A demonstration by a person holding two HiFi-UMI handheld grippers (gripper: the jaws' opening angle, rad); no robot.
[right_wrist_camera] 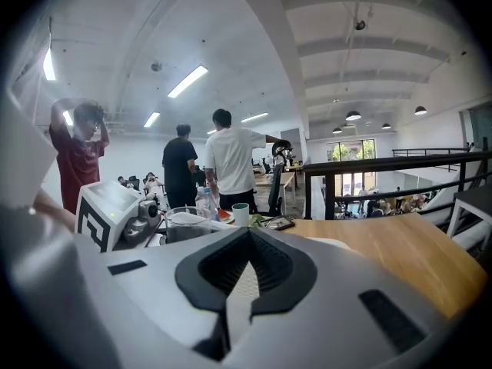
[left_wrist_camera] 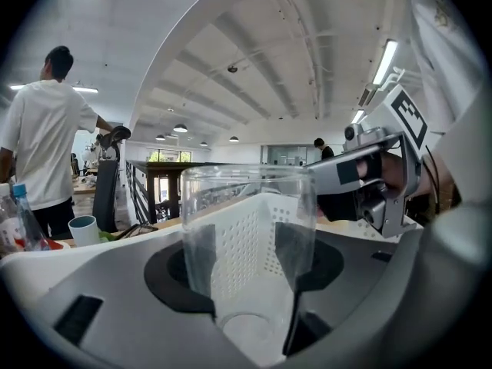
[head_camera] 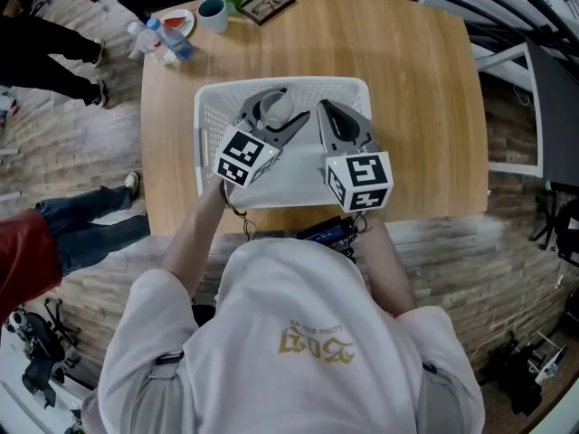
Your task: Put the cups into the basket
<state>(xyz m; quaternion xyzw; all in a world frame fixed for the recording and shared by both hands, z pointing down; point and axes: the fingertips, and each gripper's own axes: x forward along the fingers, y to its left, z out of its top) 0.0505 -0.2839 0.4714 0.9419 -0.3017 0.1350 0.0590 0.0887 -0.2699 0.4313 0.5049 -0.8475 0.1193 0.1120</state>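
Observation:
A clear plastic cup is held upright between the jaws of my left gripper, low inside the white perforated basket on the wooden table. In the left gripper view the cup fills the gap between the black pads, with the basket wall showing through it. My right gripper hovers over the basket just right of the cup, its jaws together with nothing between them. In the right gripper view the gripper points past the cup and the left gripper's marker cube.
At the table's far left stand a teal mug, water bottles and a plate; a dark frame lies beside them. People stand on the floor to the left. The table's right half is bare wood.

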